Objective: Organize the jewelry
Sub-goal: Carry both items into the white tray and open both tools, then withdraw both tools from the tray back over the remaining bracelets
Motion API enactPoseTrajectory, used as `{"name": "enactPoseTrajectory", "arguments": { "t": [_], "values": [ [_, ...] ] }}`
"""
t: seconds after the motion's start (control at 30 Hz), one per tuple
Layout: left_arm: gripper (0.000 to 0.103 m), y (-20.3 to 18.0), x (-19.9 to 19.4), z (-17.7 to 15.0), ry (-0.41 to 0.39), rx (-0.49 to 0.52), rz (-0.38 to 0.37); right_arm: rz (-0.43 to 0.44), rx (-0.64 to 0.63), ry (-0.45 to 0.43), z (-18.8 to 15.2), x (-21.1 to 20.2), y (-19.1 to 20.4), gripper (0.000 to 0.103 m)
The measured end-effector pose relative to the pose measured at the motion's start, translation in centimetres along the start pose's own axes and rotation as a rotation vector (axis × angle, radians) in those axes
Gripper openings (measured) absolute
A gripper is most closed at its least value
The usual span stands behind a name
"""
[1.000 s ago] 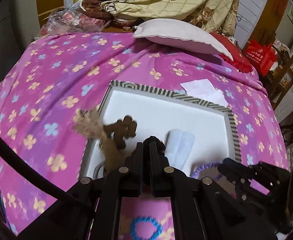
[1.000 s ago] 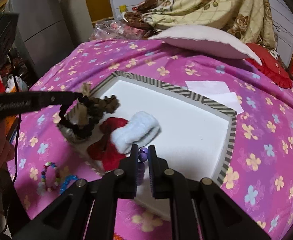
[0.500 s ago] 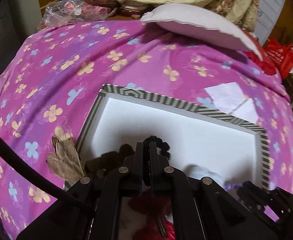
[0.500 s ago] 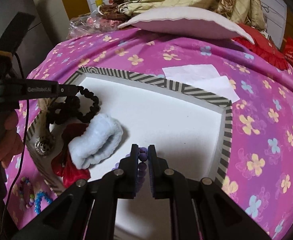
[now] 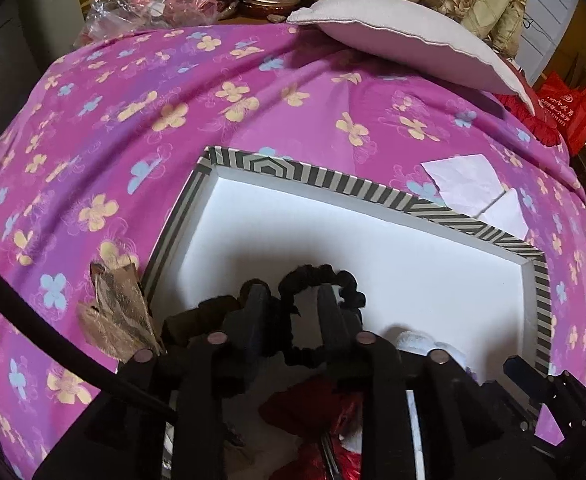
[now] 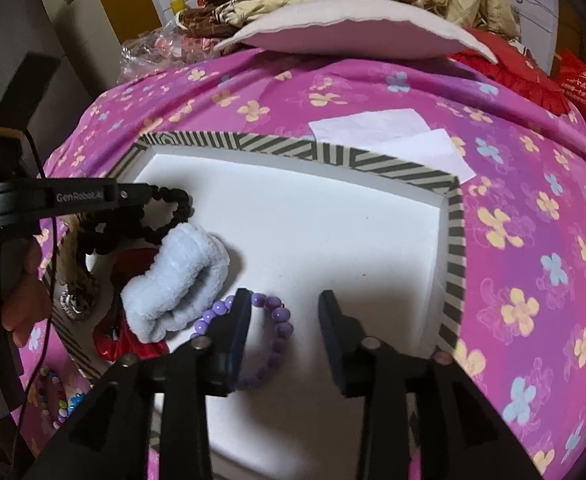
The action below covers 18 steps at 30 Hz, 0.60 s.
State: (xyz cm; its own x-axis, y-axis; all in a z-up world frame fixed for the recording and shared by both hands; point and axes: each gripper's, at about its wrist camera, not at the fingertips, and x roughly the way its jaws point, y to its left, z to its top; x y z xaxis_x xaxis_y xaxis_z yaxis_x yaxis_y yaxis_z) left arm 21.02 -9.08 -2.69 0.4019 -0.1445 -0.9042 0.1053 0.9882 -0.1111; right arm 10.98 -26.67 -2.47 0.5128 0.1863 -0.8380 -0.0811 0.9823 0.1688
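A white tray with a striped rim (image 5: pixel 333 184) lies on the pink flowered bedspread. My left gripper (image 5: pixel 293 300) hovers low over the tray's near left corner, its jaws opening. A black scrunchie (image 5: pixel 321 274) lies slack around its fingertips, and no pad presses on it. My right gripper (image 6: pixel 285 312) is over the tray's near edge, its jaws also opening. A purple bead bracelet (image 6: pixel 281 320) rests on the tray floor, looped past the left finger (image 6: pixel 241 320) and not pinched. A light blue fluffy scrunchie (image 6: pixel 177 280) and a red bow (image 6: pixel 133 346) lie between the two grippers.
A brown furry hair piece (image 5: pixel 113 312) hangs over the tray's left rim. Coloured bead bracelets (image 6: pixel 53 396) lie on the bedspread at the near left. White paper sheets (image 6: pixel 393 136) sit behind the tray. Beyond them are a pillow (image 6: pixel 353 28) and piled bedding.
Both grippers sank toward the tray, and their jaws went from shut to open. The black scrunchie and the purple bracelet now lie loose on the tray floor.
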Motion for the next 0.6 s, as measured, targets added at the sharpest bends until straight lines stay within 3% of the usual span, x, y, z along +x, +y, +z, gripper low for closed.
{"name": "enactPoseTrajectory", "arguments": {
  "t": [0.3, 0.6],
  "values": [
    [0.043, -0.7, -4.1, -2.0, -0.048, 0.056, 0.004, 0.007, 0.015, -0.029, -1.2, -2.9, 0.9, 0.048],
    [0.044, 0.3, -9.6, -6.5, -0.127, 0.074, 0.024, 0.008, 0.013, -0.076, -3.9, -6.8, 3.0, 0.056]
  ]
}}
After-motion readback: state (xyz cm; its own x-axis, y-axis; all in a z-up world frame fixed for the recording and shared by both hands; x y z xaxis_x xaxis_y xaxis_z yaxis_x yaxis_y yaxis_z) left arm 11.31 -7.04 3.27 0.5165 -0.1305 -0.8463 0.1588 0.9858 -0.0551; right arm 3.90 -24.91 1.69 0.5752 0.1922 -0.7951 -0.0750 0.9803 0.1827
